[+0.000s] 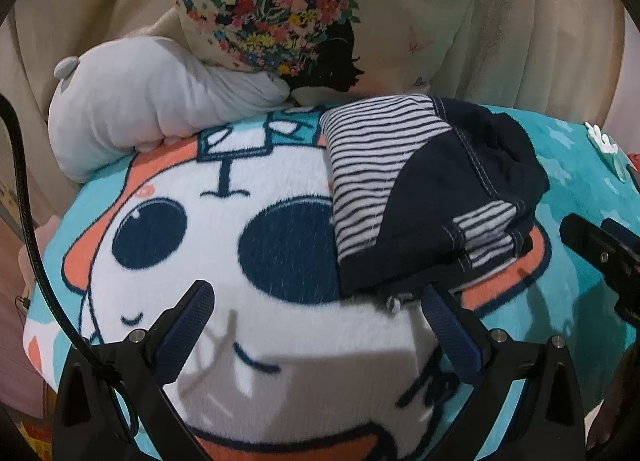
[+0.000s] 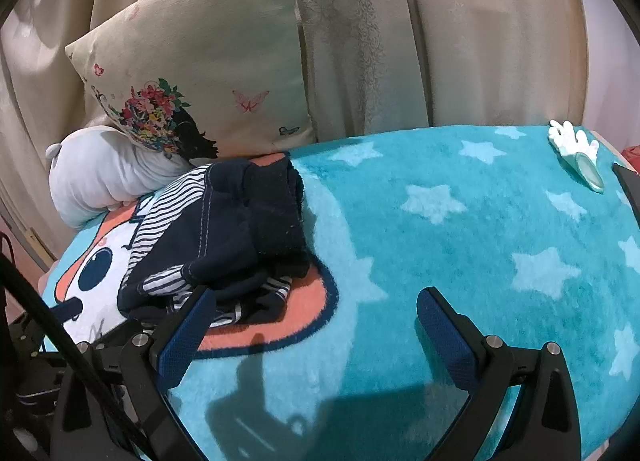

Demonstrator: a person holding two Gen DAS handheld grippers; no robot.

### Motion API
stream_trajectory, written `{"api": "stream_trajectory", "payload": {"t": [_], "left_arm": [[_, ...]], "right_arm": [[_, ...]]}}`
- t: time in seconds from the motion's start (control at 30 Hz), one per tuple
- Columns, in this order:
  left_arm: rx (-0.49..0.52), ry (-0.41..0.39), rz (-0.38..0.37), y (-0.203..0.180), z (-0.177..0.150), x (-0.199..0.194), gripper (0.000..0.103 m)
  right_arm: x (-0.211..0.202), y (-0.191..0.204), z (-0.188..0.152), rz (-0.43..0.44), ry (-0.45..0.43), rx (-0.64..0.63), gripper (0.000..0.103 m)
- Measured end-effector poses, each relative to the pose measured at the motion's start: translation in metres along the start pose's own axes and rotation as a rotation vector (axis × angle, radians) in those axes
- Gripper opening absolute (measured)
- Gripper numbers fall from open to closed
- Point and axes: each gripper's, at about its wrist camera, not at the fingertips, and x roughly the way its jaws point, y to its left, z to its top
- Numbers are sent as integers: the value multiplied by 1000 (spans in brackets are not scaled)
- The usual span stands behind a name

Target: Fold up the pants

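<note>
pants [image 1: 432,189], navy with striped panels, lie as a compact folded bundle on the cartoon-print blanket [image 1: 248,325], near the pillow [image 2: 208,73] end. left gripper [image 1: 318,321] and right gripper [image 2: 316,325] hover just short of the bundle, jaws spread, holding nothing. folding appears essentially complete; at most a loose lower edge remains to tidy.

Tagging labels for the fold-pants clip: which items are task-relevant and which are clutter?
Job:
pants, folded bundle
blanket under them
left gripper, open
right gripper, open

Lying about:
floral cushion
grey plush
white-teal toy
curtains
</note>
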Motion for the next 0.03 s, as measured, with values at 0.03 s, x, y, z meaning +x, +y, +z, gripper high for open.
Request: {"api": "stream_trajectory", "payload": {"t": [0.03], "left_arm": [[1,-3,0,0,1,0,103]], "right_arm": [[0,0,0,2,2,0,102]]}}
